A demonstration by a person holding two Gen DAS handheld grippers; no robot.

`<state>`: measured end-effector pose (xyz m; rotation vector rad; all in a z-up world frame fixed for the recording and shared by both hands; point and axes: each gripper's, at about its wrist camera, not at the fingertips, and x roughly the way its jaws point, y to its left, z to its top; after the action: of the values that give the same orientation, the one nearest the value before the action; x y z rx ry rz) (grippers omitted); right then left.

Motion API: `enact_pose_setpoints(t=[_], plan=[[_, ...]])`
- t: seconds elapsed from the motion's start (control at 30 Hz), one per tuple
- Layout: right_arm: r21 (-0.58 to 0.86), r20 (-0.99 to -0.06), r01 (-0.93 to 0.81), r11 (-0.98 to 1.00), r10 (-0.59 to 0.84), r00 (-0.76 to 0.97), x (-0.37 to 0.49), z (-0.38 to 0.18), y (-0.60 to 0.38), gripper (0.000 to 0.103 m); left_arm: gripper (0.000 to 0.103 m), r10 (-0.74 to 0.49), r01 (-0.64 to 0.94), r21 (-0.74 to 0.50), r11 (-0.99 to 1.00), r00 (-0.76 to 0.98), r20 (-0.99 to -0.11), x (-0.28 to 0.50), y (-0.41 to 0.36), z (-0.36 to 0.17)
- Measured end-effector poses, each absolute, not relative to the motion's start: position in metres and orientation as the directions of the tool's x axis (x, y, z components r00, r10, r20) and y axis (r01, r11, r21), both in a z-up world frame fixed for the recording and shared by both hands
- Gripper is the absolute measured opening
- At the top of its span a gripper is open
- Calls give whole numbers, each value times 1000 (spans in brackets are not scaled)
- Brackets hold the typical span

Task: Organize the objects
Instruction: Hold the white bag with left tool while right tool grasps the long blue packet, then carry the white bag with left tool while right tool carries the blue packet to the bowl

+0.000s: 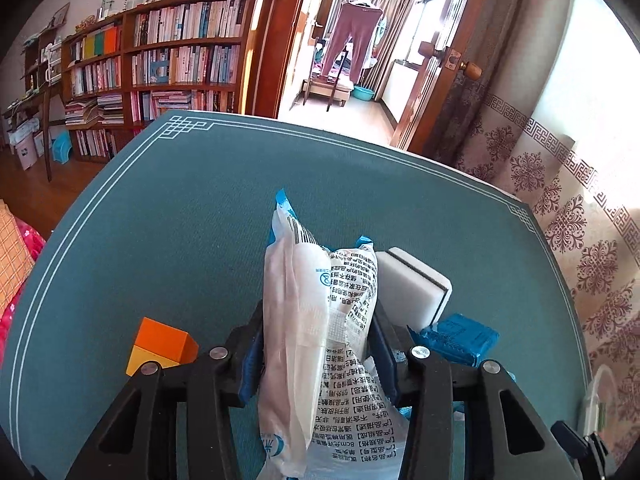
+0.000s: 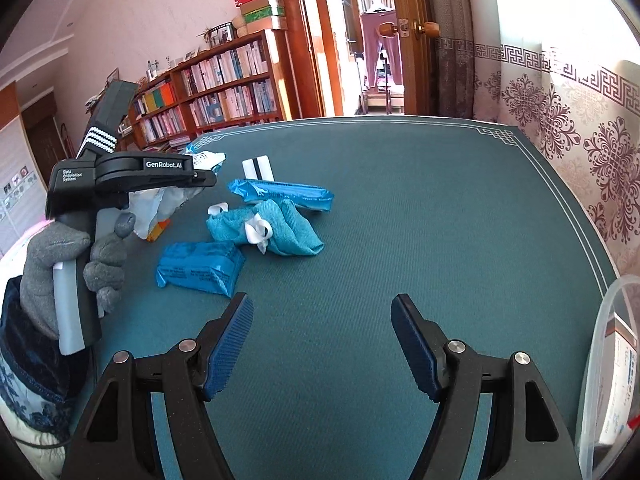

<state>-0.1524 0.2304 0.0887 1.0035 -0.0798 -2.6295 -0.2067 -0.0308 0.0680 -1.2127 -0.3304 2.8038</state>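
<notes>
Only the left wrist view showed the left gripper (image 1: 316, 344) clamped on a crinkly white plastic packet (image 1: 316, 320) above the teal table (image 1: 160, 220). The right gripper (image 2: 322, 344) gaped empty; its view caught the rumpled blue cloth (image 2: 276, 228) and a clear tub (image 2: 600, 360).

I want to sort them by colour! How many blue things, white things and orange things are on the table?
Blue: 3 – flat packet, long packet, cloth
White: 2 – bag held in left gripper, sponge
Orange: 1 – block
Total: 6
</notes>
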Motion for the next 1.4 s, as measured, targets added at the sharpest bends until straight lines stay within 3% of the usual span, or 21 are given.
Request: enact_pose_setpoints(t=[0.1, 0.23, 0.63, 1.03, 1.2, 1.33, 1.4], plan=[[211, -631, 305, -929, -368, -683, -171, 94, 223, 73, 49, 146, 21, -226, -974, -702, -697, -204, -33, 76], [242, -607, 356, -903, -427, -670, -197, 104, 210, 87, 49, 154, 21, -241, -970, -713, -684, -204, -38, 82], [552, -624, 242, -798, -588, -515, -265, 85, 195, 87, 49, 175, 38, -292, -956, -722, -669, -202, -53, 88], [572, -683, 104, -814, -542, -490, -315, 58, 188, 87, 49, 185, 57, -324, -944, -722, -667, -204, -62, 88], [551, -694, 87, -830, -513, -504, -322, 52, 191, 69, 49, 187, 57, -324, -944, -716, -672, -204, -62, 86], [556, -697, 65, -828, -508, -506, -326, 49, 199, 39, 49, 185, 59, -320, -946, -711, -678, -205, -60, 84], [578, -687, 53, -814, -521, -506, -327, 47, 206, 33, 49, 185, 55, -317, -947, -711, -678, -205, -58, 83]])
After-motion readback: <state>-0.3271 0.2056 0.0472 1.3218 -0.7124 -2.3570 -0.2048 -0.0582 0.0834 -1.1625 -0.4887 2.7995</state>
